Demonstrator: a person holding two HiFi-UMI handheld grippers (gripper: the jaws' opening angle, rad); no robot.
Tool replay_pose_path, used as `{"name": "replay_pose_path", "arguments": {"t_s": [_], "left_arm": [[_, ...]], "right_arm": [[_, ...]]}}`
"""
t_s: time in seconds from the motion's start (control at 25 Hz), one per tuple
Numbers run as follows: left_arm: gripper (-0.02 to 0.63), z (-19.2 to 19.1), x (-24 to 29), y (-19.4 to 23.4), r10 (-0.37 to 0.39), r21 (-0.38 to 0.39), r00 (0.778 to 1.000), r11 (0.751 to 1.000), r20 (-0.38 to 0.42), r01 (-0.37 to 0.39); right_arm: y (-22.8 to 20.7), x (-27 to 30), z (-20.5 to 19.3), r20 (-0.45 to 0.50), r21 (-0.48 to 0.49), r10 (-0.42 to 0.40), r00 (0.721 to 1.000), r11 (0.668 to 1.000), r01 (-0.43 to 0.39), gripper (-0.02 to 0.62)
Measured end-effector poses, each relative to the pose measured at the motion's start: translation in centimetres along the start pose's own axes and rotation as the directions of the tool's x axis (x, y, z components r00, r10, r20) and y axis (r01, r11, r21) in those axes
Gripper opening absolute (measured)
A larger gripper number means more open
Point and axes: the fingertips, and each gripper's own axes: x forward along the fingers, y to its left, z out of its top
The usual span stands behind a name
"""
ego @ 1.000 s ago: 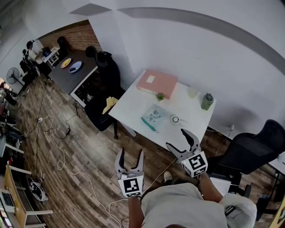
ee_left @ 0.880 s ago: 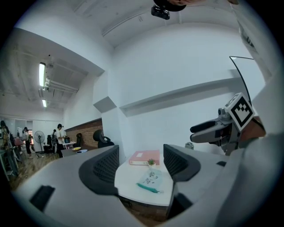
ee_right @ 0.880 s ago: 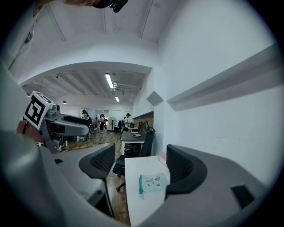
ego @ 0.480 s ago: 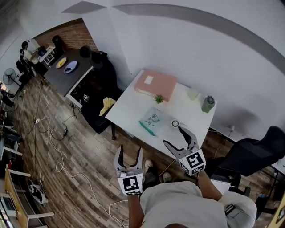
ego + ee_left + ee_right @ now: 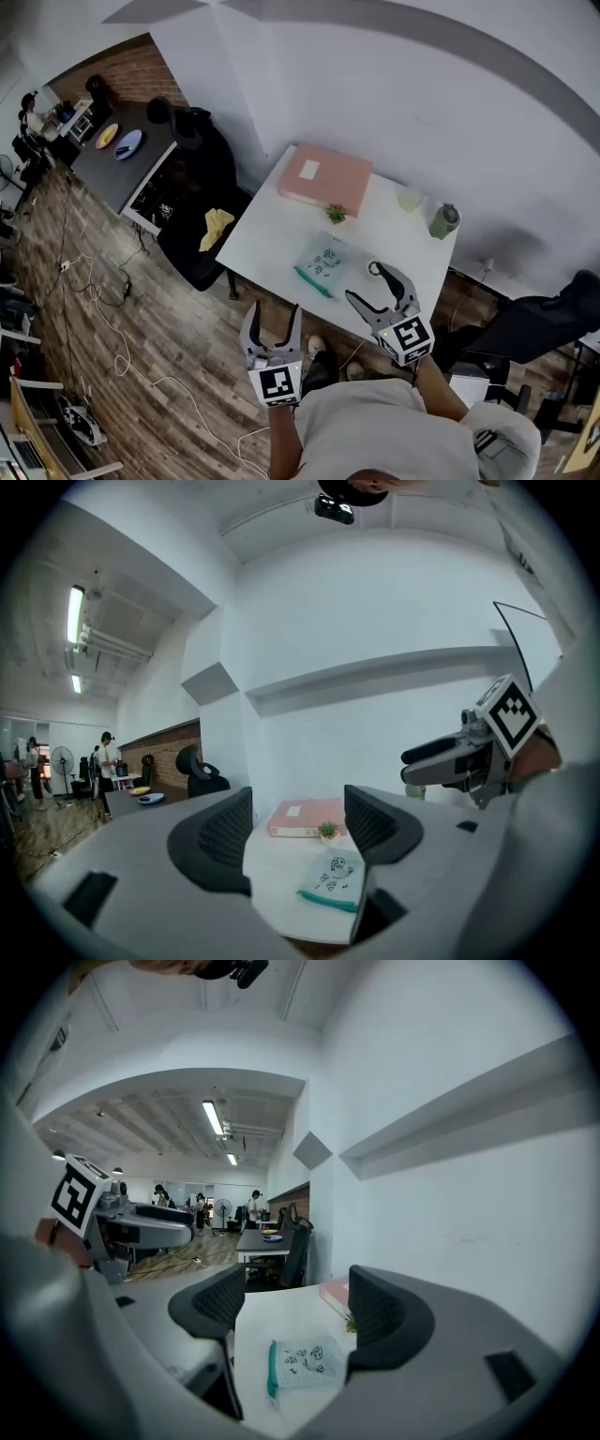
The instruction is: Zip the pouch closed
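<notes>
A pale checked pouch [image 5: 323, 262] with a teal zip edge lies flat in the middle of the white table [image 5: 272, 234]; it also shows in the left gripper view [image 5: 336, 881] and in the right gripper view [image 5: 302, 1364]. My left gripper [image 5: 271, 322] hangs open over the floor, short of the table's near edge. My right gripper [image 5: 378, 285] is open above the table's near right part, right of the pouch and apart from it. Neither holds anything.
On the table stand a pink folder [image 5: 326, 178], a tiny potted plant [image 5: 336, 215], a pale cup [image 5: 409, 199] and a green bottle [image 5: 442, 221]. A black chair [image 5: 202, 202] sits left of the table, another chair [image 5: 534, 319] at right. Cables [image 5: 112, 319] trail across the wooden floor.
Both grippers have come slightly closer to the table as the view shifted; the right one now reaches over the table's near edge. Jaws stay open.
</notes>
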Motion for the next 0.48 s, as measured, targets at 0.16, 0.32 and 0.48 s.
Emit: {"name": "replay_pose_path", "arguments": {"t_s": [0.16, 0.32, 0.48], "left_arm": [[0.304, -1.4, 2.5, 2.2, -0.044, -0.015, 0.999, 0.999, -0.014, 0.044], [0.302, -2.7, 5.0, 4.1, -0.08, -0.065, 0.997, 0.995, -0.015, 0.078], [0.295, -4.6, 7.3, 5.4, -0.151, -0.045, 0.988, 0.988, -0.039, 0.149]], "right_arm": [[-0.1, 3.0, -0.4, -0.027, 0.012, -0.033, 0.999, 0.999, 0.033, 0.339], [-0.2, 5.7, -1.1, -0.06, 0.015, -0.068, 0.996, 0.997, 0.069, 0.336], [-0.3, 8.0, -2.2, -0.11, 0.004, -0.103, 0.989, 0.995, 0.104, 0.328]]}}
